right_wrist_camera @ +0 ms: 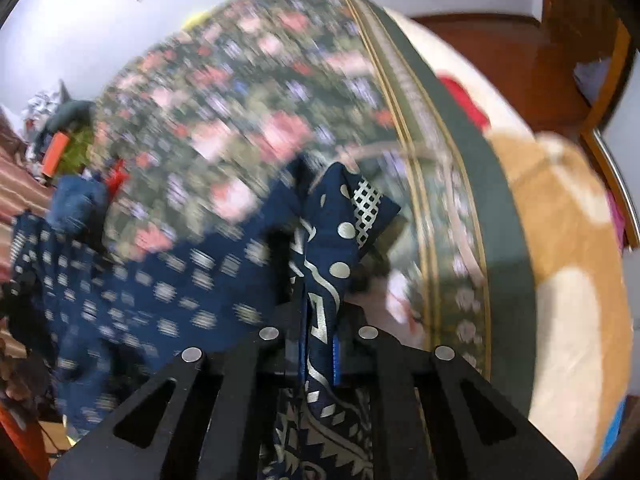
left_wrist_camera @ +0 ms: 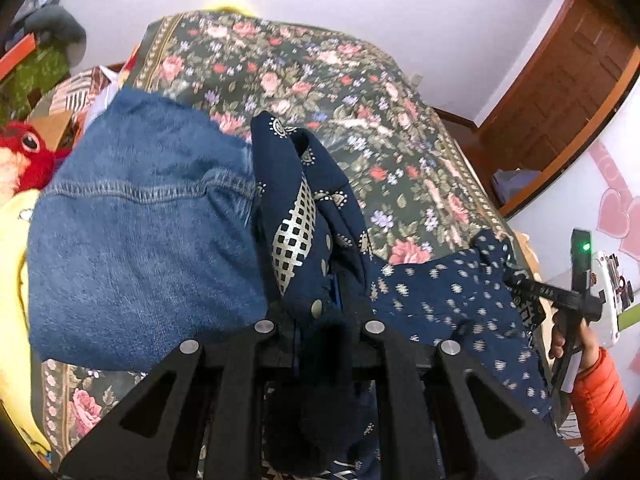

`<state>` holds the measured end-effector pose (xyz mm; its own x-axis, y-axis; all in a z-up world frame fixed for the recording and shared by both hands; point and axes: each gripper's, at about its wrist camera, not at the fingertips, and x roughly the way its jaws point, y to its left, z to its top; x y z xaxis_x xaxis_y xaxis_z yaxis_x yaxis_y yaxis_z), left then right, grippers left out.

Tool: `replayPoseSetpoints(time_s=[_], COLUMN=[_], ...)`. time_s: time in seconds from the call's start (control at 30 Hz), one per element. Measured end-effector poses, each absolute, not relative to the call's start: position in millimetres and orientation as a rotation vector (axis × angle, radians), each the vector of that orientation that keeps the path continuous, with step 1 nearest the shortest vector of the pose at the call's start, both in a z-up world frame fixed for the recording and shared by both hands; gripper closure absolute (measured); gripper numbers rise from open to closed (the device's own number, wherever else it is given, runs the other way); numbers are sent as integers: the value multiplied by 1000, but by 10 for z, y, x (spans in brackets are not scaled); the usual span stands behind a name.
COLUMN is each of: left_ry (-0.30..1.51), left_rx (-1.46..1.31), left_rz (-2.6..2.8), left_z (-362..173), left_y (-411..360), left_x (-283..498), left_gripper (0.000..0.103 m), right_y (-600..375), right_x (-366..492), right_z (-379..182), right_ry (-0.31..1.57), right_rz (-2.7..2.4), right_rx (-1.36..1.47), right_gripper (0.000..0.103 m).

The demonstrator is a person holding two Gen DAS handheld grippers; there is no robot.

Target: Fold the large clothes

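Garment [left_wrist_camera: 440, 300], navy w/ pale print, hangs between both grippers over the bed [left_wrist_camera: 320, 80]. I've got the left gripper [left_wrist_camera: 328, 280] clamped on a bunched edge; the cloth wraps round the fingers, so the tips are mostly hidden and a fold drops out of view below, btwn the gripper's arms. Right gripper [right_wrist_camera: 320, 312] is pinched on another edge, a strip w/ a pale key pattern pressed btwn its pads. Right wrist view is badly smeared: the bedspread flowers are streaks, and the garment's left part is only blurred dots. In the left view the right gripper shows far right, its tip against the cloth corner, w/ a hand [left_wrist_camera: 576, 344] in an orange sleeve [left_wrist_camera: 600, 396] behind, cut by the frame edge. Jeans [left_wrist_camera: 140, 220] lie on the bed left of the garment, touching it.
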<state>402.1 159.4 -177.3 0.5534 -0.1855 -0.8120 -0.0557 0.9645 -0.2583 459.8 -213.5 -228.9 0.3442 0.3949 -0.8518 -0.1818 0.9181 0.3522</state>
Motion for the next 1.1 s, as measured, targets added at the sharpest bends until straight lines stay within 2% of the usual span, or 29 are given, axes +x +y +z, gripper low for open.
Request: replayPoseSetpoints(time_s=[0.13, 0.37, 0.8, 0.9, 1.0, 1.1], left_ry=[953, 905, 974, 984, 975, 970], left_rx=[-314, -287, -300, -280, -262, -278], left_rz=[-149, -125, 39, 58, 78, 73], left_z=[-1535, -1303, -1908, -2039, -2064, -2032], left_y=[1553, 1546, 1979, 2037, 2045, 2066], left_x=[4012, 4322, 5140, 5175, 5135, 5077], left_gripper=[91, 92, 91, 86, 74, 72], right_y=[-2103, -2064, -2119, -2172, -2157, -2088], right_x=[4696, 5025, 5756, 5741, 5657, 5513], right_z=[-1840, -1471, -1833, -1926, -1946, -1883], right_ry=[1081, 966, 994, 1008, 1007, 988], right_rz=[407, 388, 271, 257, 274, 323], right_rx=[156, 162, 200, 187, 148, 90], right_gripper=[96, 97, 99, 99, 98, 98])
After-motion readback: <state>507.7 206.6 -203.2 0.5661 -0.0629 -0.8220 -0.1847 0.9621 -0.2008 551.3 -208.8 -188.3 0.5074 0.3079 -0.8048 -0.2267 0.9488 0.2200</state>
